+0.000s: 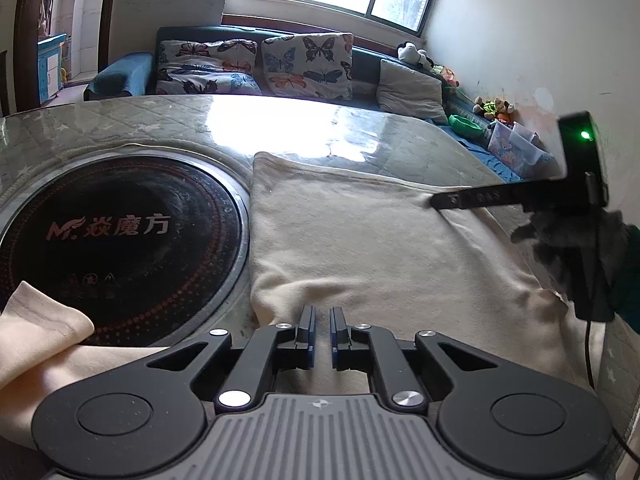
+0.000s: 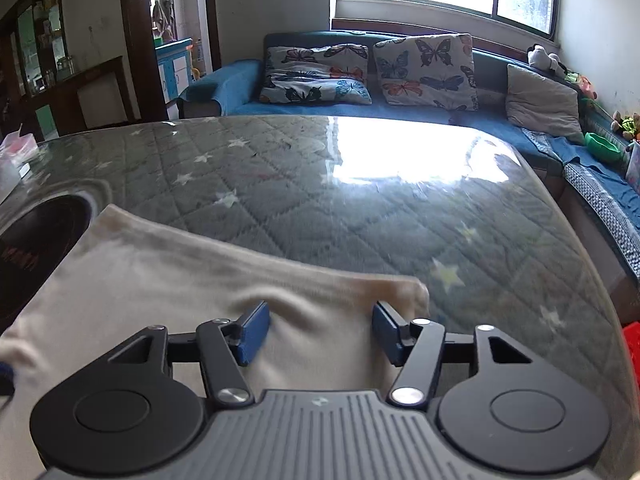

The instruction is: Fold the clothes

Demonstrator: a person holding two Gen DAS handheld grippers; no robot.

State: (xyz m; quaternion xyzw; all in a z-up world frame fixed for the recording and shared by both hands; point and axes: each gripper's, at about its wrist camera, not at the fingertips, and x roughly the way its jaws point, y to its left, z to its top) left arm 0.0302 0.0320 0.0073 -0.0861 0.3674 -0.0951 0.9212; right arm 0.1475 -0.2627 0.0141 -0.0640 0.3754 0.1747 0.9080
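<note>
A cream cloth [image 1: 360,240] lies flat on the table to the right of a round black hob. My left gripper [image 1: 322,320] is at its near edge, jaws nearly together, and the cloth puckers up into the narrow gap between the pads. My right gripper [image 2: 320,322] stands open over the cloth's [image 2: 160,280] far right corner, blue pads apart and pressing on nothing. In the left wrist view the right gripper [image 1: 440,200] reaches in from the right, held by a gloved hand [image 1: 572,248]. A peach-cream cloth flap [image 1: 40,328] lies at the lower left.
The hob [image 1: 120,240] is set into the table [image 2: 360,208], whose glass top covers a quilted star-print sheet. A sofa with butterfly cushions [image 2: 424,68] runs behind. A clear box [image 2: 12,156] sits at the table's left edge, something red [image 2: 632,344] at the right.
</note>
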